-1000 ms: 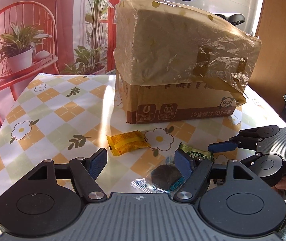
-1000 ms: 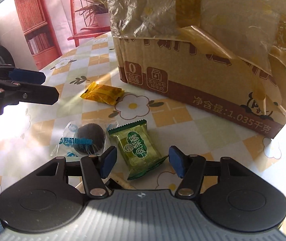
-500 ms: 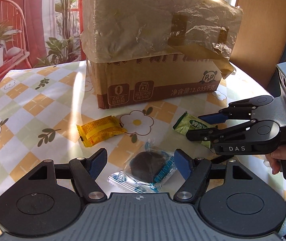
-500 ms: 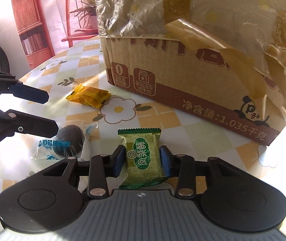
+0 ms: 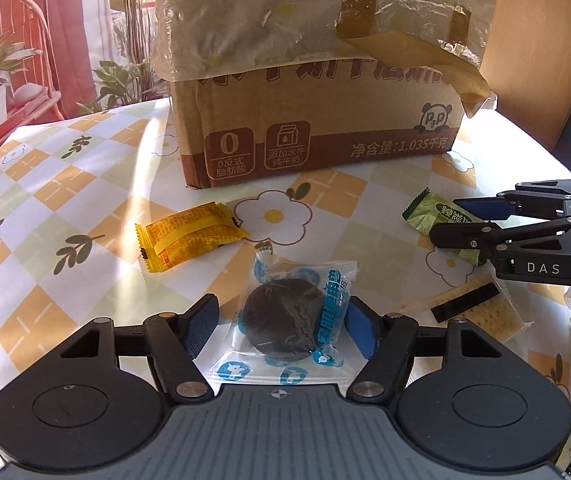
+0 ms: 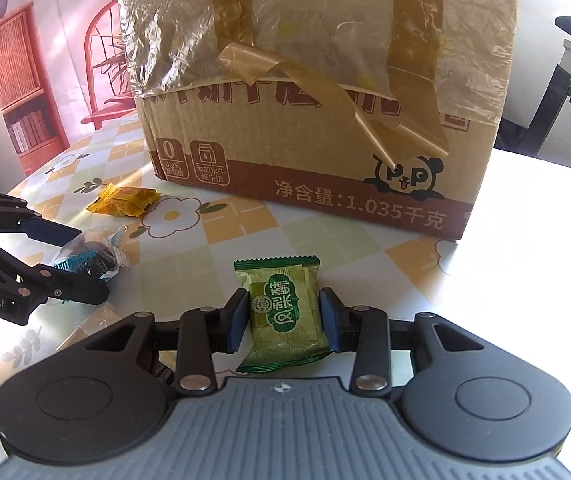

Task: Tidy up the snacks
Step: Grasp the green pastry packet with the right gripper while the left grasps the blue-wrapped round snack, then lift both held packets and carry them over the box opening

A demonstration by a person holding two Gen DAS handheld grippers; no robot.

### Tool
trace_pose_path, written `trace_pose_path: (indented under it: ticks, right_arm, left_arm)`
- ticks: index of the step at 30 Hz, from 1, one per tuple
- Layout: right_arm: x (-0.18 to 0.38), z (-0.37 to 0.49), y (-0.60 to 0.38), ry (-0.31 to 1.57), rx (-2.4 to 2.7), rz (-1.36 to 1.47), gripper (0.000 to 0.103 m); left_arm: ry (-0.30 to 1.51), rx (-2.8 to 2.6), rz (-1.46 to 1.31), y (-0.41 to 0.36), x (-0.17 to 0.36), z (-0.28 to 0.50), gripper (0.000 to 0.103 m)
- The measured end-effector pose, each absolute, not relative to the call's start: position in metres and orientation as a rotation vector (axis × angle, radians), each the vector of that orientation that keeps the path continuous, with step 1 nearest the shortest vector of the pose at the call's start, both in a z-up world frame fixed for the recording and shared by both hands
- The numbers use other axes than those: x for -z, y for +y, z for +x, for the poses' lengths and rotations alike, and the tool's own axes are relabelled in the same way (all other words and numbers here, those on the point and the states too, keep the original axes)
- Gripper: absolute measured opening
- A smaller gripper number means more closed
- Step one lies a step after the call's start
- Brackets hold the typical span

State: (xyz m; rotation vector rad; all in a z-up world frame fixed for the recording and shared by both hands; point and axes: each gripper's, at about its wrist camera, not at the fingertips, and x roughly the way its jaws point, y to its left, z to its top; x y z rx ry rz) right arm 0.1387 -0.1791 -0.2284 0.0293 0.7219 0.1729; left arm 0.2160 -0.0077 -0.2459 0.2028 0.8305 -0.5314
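Green-wrapped snack (image 6: 285, 312) is clamped in the right hand-held gripper (image 6: 283, 320). Left hand-held gripper (image 5: 281, 324), jaws just closing, straddles the dark cookie packet (image 5: 285, 324), not yet pinched. Yellow snack (image 5: 189, 240) lies untouched on the worktop (image 5: 65, 184). Sorting appears barely begun.

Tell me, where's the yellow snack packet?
In the left view, the yellow packet lies on the tablecloth before the cardboard box, left of the flower print.

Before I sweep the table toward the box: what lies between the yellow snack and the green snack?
In the left wrist view, only a printed flower on the tablecloth lies between the yellow snack and the green snack.
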Motion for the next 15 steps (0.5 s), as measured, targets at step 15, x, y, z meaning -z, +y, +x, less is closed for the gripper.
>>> trace_pose_path:
  ticks: [15]
  right_arm:
    - [0.234, 0.132, -0.176, 0.673, -0.173, -0.001, 0.041]
  left_arm:
    - [0.816, 0.374, -0.026, 0.013, 0.238, 0.206, 0.049]
